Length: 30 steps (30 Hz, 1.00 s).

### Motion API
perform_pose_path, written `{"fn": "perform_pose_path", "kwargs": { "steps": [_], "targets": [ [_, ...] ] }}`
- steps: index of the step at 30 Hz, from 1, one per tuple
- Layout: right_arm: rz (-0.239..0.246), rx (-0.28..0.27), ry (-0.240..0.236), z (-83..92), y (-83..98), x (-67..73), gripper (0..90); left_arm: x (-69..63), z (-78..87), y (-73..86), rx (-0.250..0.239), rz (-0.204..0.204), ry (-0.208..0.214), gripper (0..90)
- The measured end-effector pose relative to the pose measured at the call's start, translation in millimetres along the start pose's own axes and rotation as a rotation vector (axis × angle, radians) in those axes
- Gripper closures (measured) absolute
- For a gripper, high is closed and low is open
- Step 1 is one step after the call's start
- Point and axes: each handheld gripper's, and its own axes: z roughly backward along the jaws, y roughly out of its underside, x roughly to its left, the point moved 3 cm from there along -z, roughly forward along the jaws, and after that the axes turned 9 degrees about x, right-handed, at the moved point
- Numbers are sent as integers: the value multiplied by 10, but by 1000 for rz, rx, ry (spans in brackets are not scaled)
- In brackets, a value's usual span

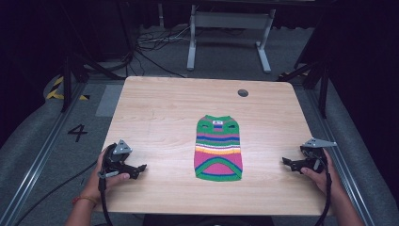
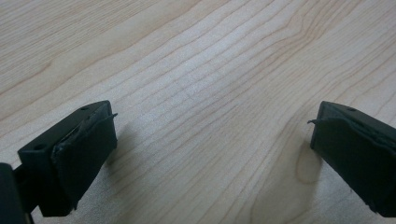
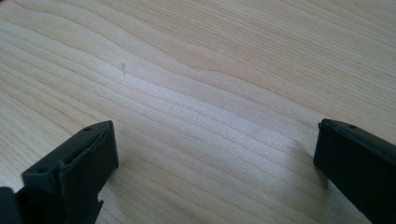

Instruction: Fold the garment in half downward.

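Both tongs are wide open right now with nothing between the jaws. Left gripper (image 1: 141, 167) sits near the table's left edge, close to my side, resting low over the wood with its jaws pointed inward toward the middle. Right gripper (image 1: 287, 162) mirrors it over by the right edge, jaws also aimed inward. From the left gripper view I just see bare wood grain between the two black pads (image 2: 86, 154), same story in the right gripper view, pads (image 3: 79, 172) spread far apart over plain table (image 1: 160, 108).

What I'm working with is the little striped knit sweater (image 1: 219, 149), lying flat in the middle of the table, a bit toward the right of centre. Green neck end points away from me, and the green-trimmed hem with the pink panel faces my side. It's roughly between the two grippers and well apart from each, so neither one is touching it. Small dark round hole (image 1: 243, 92) in the tabletop sits beyond the sweater near the far edge.
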Motion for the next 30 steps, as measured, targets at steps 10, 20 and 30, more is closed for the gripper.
{"fn": "perform_pose_path", "kwargs": {
  "steps": [10, 20, 30],
  "targets": [
    [2, 0, -2, -4, -5, 0, 0, -3, -1, 1, 0, 3, -1, 6],
    [3, 0, -1, -5, -6, -2, 0, -1, -1, -2, 0, 3, 0, 10],
    [32, 15, -19, 14, -57, -13, 151, 83, 8, -127, -7, 5, -47, 223]
  ]
}}
